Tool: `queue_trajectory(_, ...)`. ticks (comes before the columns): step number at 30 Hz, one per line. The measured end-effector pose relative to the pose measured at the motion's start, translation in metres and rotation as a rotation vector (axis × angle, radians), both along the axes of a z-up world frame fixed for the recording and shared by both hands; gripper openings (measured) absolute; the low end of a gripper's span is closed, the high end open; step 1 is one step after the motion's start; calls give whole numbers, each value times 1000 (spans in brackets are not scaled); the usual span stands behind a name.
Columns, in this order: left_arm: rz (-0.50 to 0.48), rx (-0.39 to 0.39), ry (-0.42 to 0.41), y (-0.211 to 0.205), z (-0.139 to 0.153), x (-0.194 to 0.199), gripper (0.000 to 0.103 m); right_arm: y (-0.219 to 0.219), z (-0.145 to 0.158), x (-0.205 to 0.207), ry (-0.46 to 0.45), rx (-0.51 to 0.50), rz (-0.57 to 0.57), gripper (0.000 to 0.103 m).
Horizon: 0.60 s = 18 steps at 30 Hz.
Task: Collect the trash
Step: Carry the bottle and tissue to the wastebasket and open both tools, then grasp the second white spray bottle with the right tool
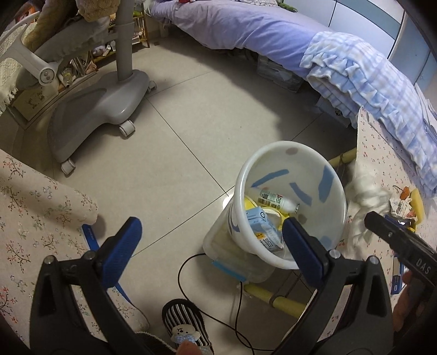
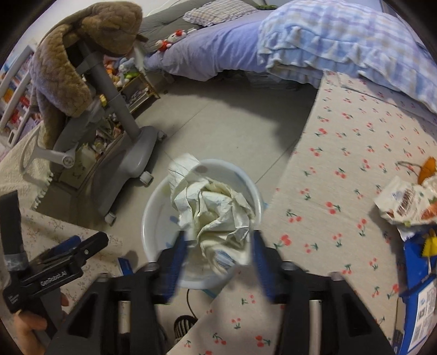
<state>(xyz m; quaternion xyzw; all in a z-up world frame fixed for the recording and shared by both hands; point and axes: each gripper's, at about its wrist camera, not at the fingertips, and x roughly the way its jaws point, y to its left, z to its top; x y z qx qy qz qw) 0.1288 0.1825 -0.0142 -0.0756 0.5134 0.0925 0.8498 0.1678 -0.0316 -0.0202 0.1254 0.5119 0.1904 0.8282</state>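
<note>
**Crumpled paper held over the white bin**

The round white plastic waste bin [image 1: 289, 207] stands on the grey tiled floor [image 1: 174, 153], tilted against a clear plastic container [image 1: 232, 254] beneath it. Inside the bin lie a white plastic bottle with a barcode label [image 1: 275, 200], a pale blue carton [image 1: 262, 226] and something yellow; strips of blue tape mark its inner wall. Behind the bin is a bed with a lilac sheet [image 1: 232, 24] and a blue-and-white checked ruffled blanket [image 1: 363, 71]. Left of the bin stands a grey wheeled chair base [image 1: 101, 106], draped above with a brown quilted coat [image 2: 82, 54]. Right of the bin lies a cherry-print cloth surface [image 2: 355, 153]; on it, well apart from the bin, rest a torn snack wrapper [image 2: 407, 202] and a blue box [image 2: 418, 275]. A thin black cable [image 1: 196, 295] curls on the floor in front of the bin, beside a striped slipper with a bear face [image 1: 185, 325].

The left gripper [image 1: 210, 240] hangs in front of the bin with its blue pads spread wide, and nothing lies between them; its right pad overlaps the bin's near rim in the view.

The right gripper [image 2: 218, 254] is above the bin's mouth, blurred. Between its blue fingers [image 2: 174, 259] sits a large crumpled wad of off-white paper [image 2: 215, 207]; the pads stand moderately apart around the wad's lower part, and the blur hides whether they actually press on it.
</note>
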Motion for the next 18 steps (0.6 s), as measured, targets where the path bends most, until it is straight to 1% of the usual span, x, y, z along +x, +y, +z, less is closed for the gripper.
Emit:
queue_trajectory(1, 2, -1, -2, 1, 0, 0, 102, 1, 1, 0, -5, -12, -1, 78)
queue_trajectory(2, 7, -4, -2, 3, 0, 0, 102, 0, 3, -1, -18, -25, -9, 79)
queue_trajectory(7, 24, -30, -4, 6, -1, -1, 102, -15, 10, -7, -23, -37, -34, 80)
queue_trajectory(9, 16, -39, -1, 2, -1, -2, 102, -24, 12, -9, -27, -41, -47, 83)
queue_trajectory(18, -35, -60, 9, -21, -2, -6, 102, -90, 20, -34, -37, -105, -112, 84)
